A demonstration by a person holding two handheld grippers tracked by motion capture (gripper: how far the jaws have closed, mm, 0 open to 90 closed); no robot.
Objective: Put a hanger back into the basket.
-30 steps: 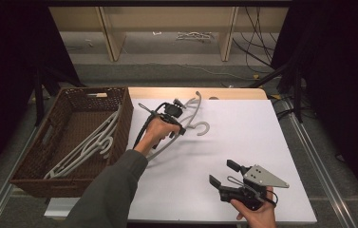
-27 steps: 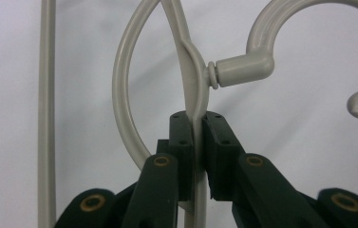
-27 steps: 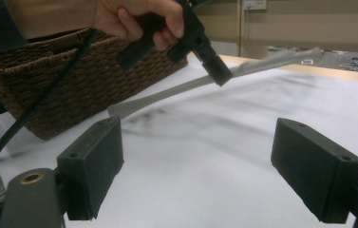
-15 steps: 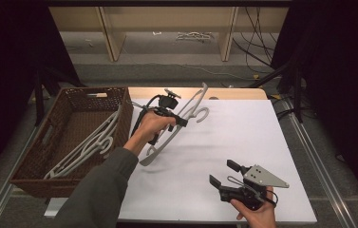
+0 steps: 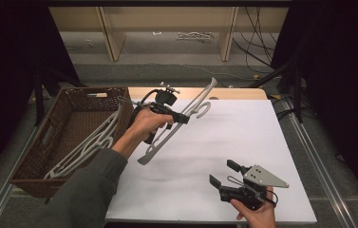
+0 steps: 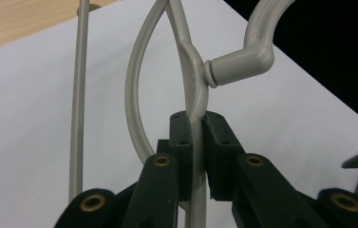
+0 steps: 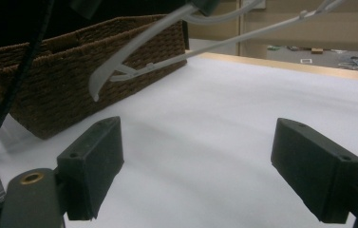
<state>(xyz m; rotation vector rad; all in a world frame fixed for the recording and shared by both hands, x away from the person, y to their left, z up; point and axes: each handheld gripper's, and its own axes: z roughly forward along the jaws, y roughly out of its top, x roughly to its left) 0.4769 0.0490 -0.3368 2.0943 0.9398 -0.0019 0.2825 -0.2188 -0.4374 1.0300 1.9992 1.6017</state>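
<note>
Fingers [image 6: 217, 154] of my left gripper [image 6: 196, 142] clamped tight on grey hanger [image 5: 176, 124], pinching its neck just under hook. Hanger lifted clear of white surface [image 5: 243, 137], tilted, centre-left of high view, lower tip pointing down-left, upper arm toward top centre. Brown wicker basket [image 5: 34, 166] at left of frame, more hangers [image 5: 84, 149] lying inside. My right gripper [image 7: 196, 166] low right, fingers wide apart, nothing between, just above surface.

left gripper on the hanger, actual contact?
Touching. The left gripper view shows the left gripper pads pressed on both sides of the grey hanger arm.
</note>
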